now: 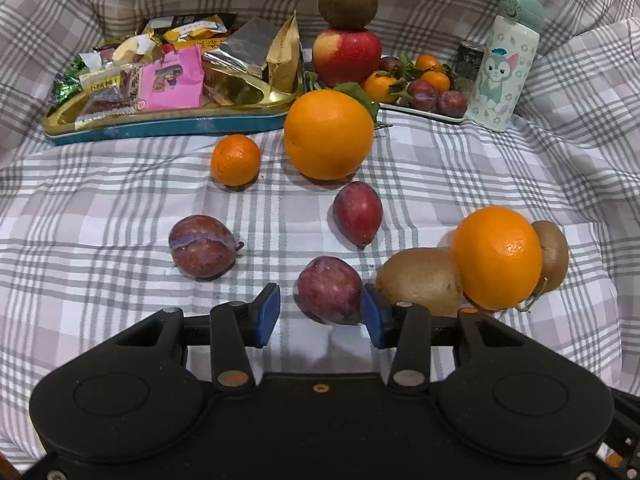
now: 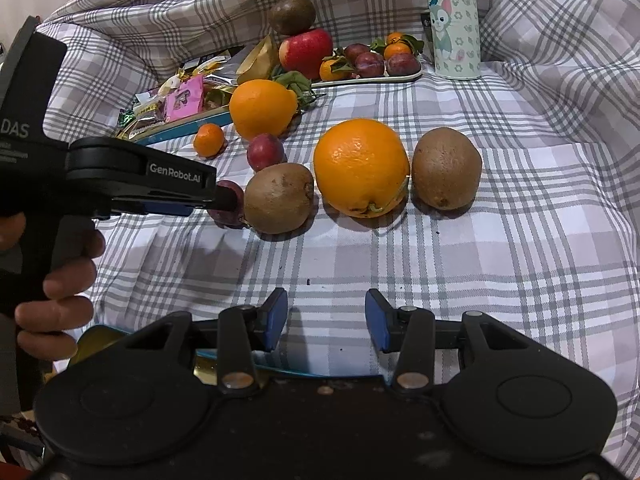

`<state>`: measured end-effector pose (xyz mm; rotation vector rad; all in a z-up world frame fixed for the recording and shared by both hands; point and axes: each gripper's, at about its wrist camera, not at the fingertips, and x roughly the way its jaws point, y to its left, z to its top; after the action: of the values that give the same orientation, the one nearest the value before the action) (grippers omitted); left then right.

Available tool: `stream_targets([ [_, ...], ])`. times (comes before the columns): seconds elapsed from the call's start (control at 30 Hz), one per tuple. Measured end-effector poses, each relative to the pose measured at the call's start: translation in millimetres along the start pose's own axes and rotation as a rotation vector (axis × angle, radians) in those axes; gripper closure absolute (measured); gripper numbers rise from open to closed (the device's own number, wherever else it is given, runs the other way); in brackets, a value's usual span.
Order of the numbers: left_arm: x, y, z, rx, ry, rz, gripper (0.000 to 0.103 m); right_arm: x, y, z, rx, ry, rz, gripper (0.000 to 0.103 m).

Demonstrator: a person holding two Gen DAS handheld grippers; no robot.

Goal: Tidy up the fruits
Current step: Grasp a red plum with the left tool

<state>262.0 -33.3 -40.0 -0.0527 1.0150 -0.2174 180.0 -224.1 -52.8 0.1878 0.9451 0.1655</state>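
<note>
Between the spread blue pads of the left gripper (image 1: pixel 320 314), a mottled purple-red plum (image 1: pixel 330 290) is seen on the checked cloth (image 1: pixel 120 200), unclamped. From the right wrist, the right gripper (image 2: pixel 326 320) is held parted and empty, the plum (image 2: pixel 230 202) lying far ahead, half hidden.

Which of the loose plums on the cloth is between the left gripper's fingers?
The plum beside the kiwi, between the left gripper pads, not yet squeezed. The other two plums lie farther off, to its left and behind it.
</note>
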Motion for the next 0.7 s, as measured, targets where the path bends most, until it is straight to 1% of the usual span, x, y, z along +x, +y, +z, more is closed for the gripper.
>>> stream_targets([
  [0.2, 6.1, -1.5, 2.0, -0.007, 0.005, -0.010, 0.051, -0.2, -0.5, -0.9, 0.001, 0.000, 0.000, 0.056],
  [0.4, 9.6, -3.7, 4.8, -0.005, -0.010, -0.001, 0.052, -0.3, -1.1, -1.3, 0.000, -0.001, 0.000, 0.056],
  [0.43, 9.5, -3.2, 4.7, -0.006, -0.013, -0.008, 0.056, -0.4, -0.8, -1.6, -0.001, -0.001, -0.001, 0.056],
  [0.7, -0.7, 2.0, -5.5, 0.009, -0.029, -0.018, 0.056, -3.2, 2.7, -2.9, -0.010, -0.010, -0.009, 0.056],
])
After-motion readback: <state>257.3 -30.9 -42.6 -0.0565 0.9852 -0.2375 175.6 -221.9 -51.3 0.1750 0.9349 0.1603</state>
